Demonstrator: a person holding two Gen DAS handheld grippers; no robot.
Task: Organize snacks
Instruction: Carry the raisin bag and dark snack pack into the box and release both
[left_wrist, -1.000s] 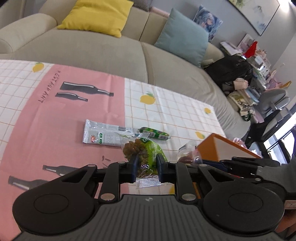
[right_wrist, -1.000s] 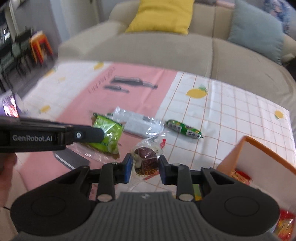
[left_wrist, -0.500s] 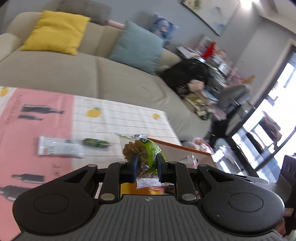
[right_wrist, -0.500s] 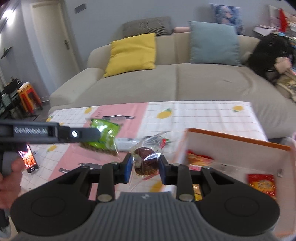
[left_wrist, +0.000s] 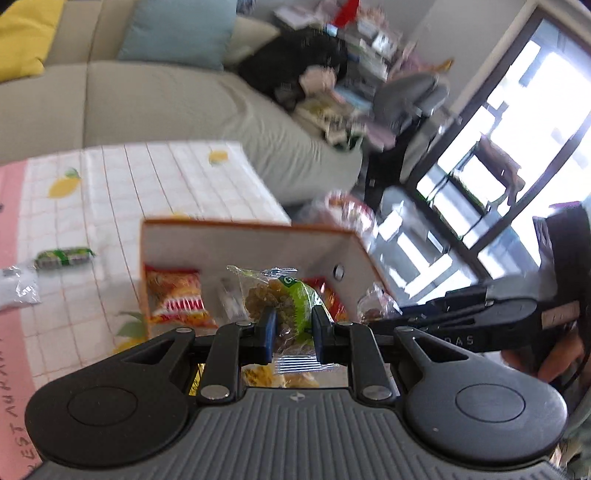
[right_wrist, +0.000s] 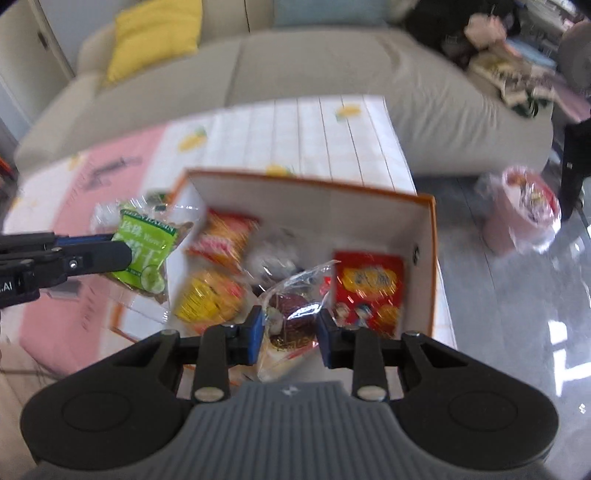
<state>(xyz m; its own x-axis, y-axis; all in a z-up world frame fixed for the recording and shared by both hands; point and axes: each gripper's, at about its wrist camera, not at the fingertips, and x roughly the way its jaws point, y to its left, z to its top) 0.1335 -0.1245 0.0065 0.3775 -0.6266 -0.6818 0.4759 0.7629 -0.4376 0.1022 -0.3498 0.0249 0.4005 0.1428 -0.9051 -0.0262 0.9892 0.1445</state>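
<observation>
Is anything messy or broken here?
Nothing looks broken or spilled. The left gripper holds a green snack bag and the right gripper a clear packet with a dark treat over the orange box. A small green packet lies on the tablecloth, not yet boxed.

Place: we are in a living room at home.
Signs: we see a sofa (right_wrist: 295, 88), a yellow cushion (right_wrist: 155, 37), and a low table's lemon cloth (left_wrist: 147, 184).
</observation>
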